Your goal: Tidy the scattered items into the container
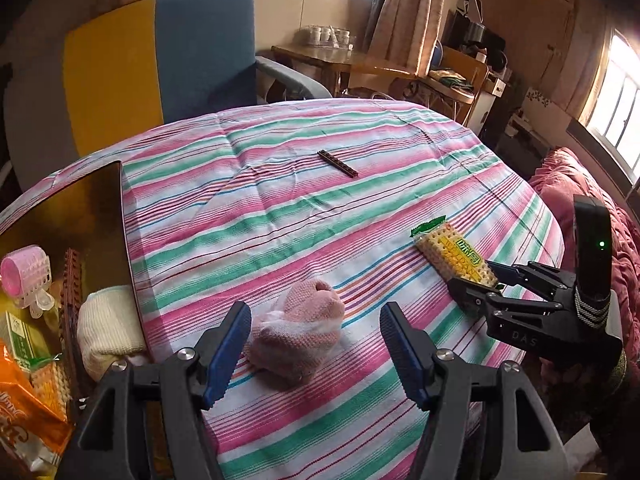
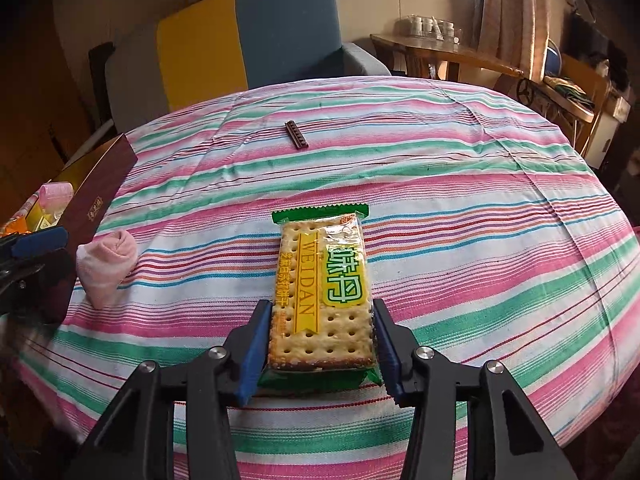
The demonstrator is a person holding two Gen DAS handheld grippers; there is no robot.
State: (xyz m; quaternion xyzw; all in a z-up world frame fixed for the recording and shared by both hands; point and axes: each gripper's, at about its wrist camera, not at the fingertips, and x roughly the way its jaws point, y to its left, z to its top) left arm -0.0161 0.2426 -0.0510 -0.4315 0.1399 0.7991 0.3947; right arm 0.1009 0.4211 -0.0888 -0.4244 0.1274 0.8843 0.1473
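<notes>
On the striped cloth (image 2: 440, 200) my right gripper (image 2: 320, 344) clamps the crackers (image 2: 320, 280); my left gripper (image 1: 312, 352) gapes around the sock (image 1: 296, 340), armchair (image 1: 168, 52) beyond.

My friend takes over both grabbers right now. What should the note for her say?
Right gripper: fingers closed on the near end of the cracker packet, which lies on the striped cloth.
Left gripper: open, holding nothing, with the pink sock roll on the cloth between its fingers.
Box at the left edge: already holds a pink hair roller, a cream sock roll, snack packets and a brown brick strip.
Left to do: box the cracker packet, the pink sock roll, and the dark brick strip farther back.
</notes>
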